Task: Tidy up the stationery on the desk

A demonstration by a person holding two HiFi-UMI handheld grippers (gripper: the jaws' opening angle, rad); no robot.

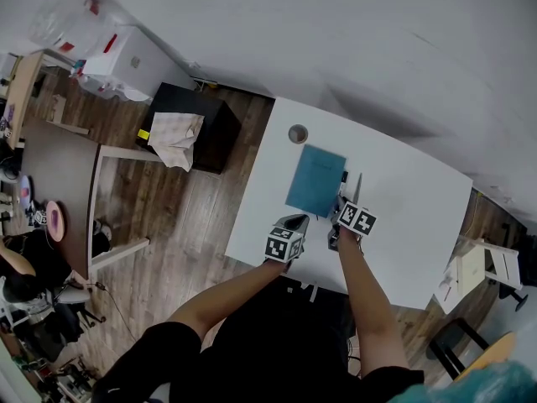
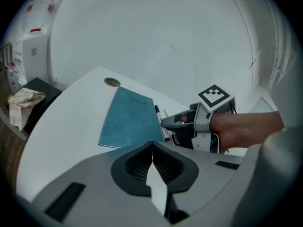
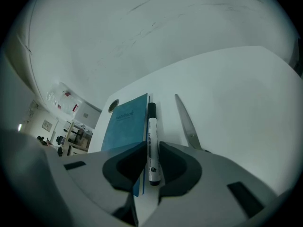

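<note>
The right gripper (image 3: 152, 148) is clamped on a marker (image 3: 151, 136). Its jaws press on both sides of the white barrel close to the butt end, which leaves most of the length and the black cap sticking out ahead. I judge this grip lets the marker be steered as one straight piece and lined up against its neighbours. No view shows whether it rests on the table (image 1: 403, 200) or hangs just above it.

The marker sits just beside the right long edge of a teal notebook (image 3: 124, 124), with closed scissors (image 3: 188, 122) on its other side. All three lie in the left half of the table, between the near and far edges. This reads as a row being squared up.

The marker's long axis runs parallel to the notebook's long edge. Its cap points toward the far edge of the table and its butt toward the near edge, where the person stands. The scissor blades also point toward the far edge but lean slightly off that line. A round cap (image 1: 298, 133) is set into the table by the far left corner, beyond the notebook.

The left gripper (image 2: 152, 145) has its jaws together with nothing between them. It hangs over the near edge, level with the notebook's near end. I take it to be idle, since one light marker needs only one tool.
</note>
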